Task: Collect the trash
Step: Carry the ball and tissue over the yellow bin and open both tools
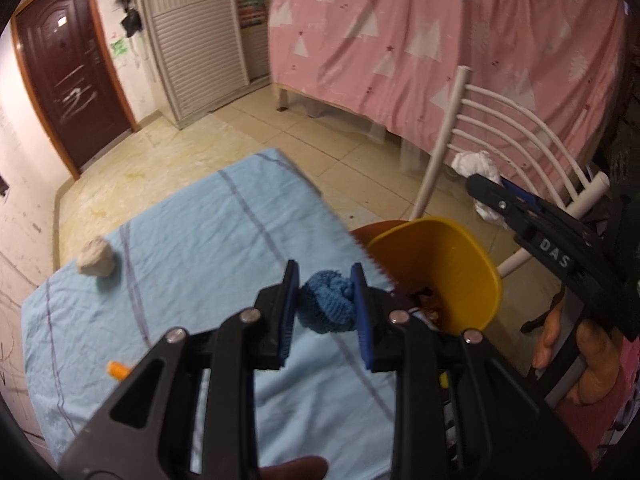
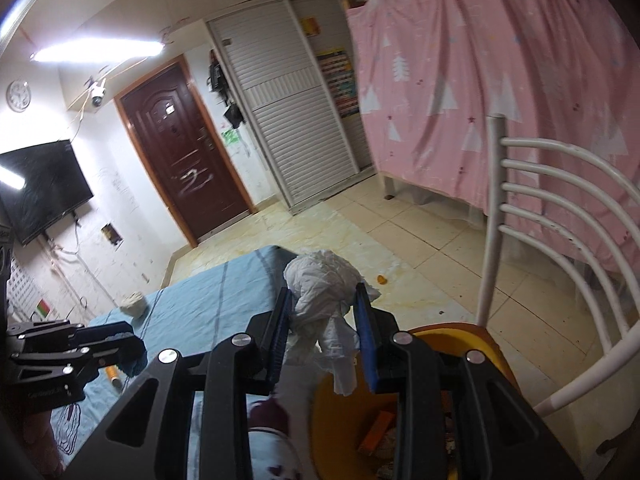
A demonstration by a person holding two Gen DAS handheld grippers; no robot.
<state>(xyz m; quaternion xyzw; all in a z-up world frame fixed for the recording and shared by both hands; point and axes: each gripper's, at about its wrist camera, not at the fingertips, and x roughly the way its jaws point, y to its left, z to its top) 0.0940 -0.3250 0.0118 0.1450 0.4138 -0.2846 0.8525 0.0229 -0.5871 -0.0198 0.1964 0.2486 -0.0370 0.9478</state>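
The left gripper (image 1: 325,309) pinches a blue cloth wad (image 1: 329,305) between its fingers at the tabletop's (image 1: 192,224) right edge beside the yellow bin (image 1: 464,264), while the right gripper (image 2: 322,338) clamps crumpled white paper (image 2: 322,292) above that bin.

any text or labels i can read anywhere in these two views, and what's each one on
"DAS": white letters on the right gripper body, seen from the left wrist view; the word may run on past what shows.
Faint embossed lettering on the left gripper body in the right wrist view: too blurred to read.
Stickers and papers on the wardrobe and wall: too small to read.
White scrawl on the brown door: not legible.
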